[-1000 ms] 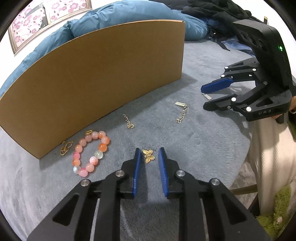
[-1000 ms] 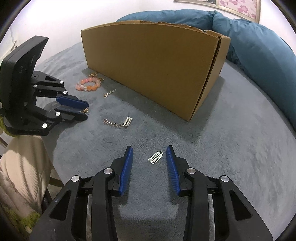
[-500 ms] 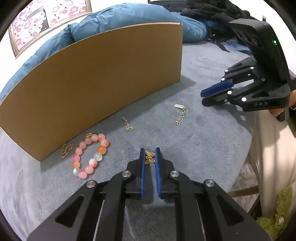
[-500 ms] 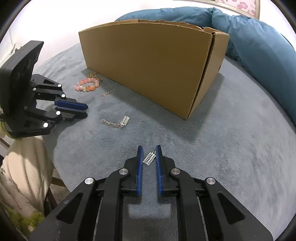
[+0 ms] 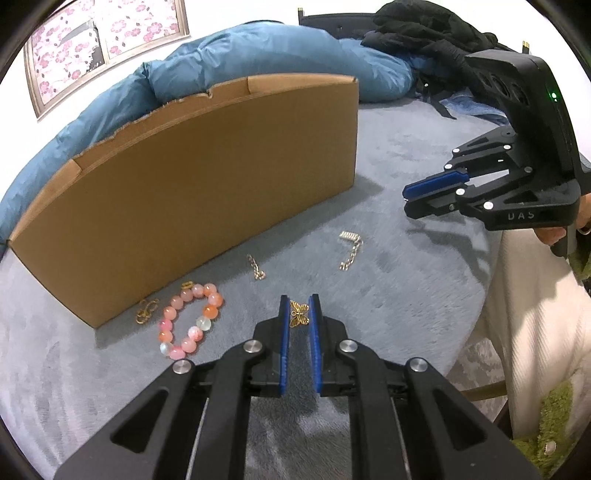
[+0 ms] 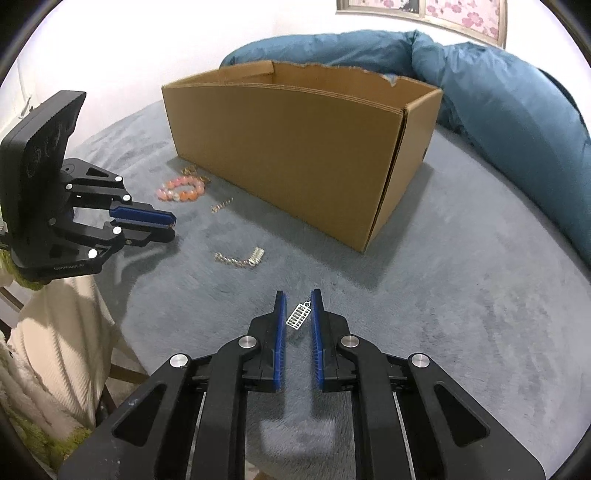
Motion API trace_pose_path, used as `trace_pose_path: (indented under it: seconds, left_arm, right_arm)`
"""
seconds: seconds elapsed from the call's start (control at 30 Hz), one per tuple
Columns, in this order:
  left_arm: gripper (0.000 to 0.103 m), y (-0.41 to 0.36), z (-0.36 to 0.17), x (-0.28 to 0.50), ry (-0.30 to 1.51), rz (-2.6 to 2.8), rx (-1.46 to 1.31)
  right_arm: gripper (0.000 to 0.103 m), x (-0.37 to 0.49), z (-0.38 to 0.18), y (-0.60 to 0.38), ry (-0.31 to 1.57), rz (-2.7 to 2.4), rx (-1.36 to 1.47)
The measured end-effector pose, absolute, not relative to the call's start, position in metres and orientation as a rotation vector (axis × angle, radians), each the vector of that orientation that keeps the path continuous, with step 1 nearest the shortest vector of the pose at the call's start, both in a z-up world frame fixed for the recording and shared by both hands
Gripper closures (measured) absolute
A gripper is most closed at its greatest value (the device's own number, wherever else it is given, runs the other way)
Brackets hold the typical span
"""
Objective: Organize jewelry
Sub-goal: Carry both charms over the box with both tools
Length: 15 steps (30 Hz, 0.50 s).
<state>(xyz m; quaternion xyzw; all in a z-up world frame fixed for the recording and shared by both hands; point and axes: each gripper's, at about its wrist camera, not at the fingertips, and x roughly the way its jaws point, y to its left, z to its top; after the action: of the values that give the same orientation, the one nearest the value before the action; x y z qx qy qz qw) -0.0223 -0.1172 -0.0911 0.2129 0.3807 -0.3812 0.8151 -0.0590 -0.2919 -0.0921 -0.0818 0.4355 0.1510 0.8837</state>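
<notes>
My left gripper [image 5: 298, 308] is shut on a gold butterfly charm [image 5: 298, 314] and holds it above the grey blanket. My right gripper [image 6: 298, 308] is shut on a small silver abacus charm [image 6: 300, 315], also lifted. An open cardboard box [image 6: 295, 147] stands behind; it also shows in the left wrist view [image 5: 192, 192]. On the blanket lie a pink bead bracelet [image 5: 190, 321], a gold clasp piece [image 5: 146, 311], a short gold chain [image 5: 256, 267] and a silver chain with a charm [image 5: 350, 249].
A blue duvet [image 6: 498, 92] lies behind and right of the box. Black clothes [image 5: 424, 26] are heaped at the far back. The blanket's edge drops off by a cream cloth [image 5: 535, 332]. Each gripper appears in the other's view, my right [image 5: 410, 199] and my left [image 6: 170, 225].
Both grippers closed, the left on the butterfly charm and the right on the abacus charm, then lifted them off the blanket, so the box's top edge now shows.
</notes>
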Motion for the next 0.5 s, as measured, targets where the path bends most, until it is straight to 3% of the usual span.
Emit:
trace_pose_path:
  seconds: [0.5]
  left_arm:
    - [0.094, -0.095, 0.008, -0.007, 0.600, -0.749, 0.369]
  right_arm:
    - [0.092, -0.049, -0.002, -0.269, 0.666, 0.350, -0.150]
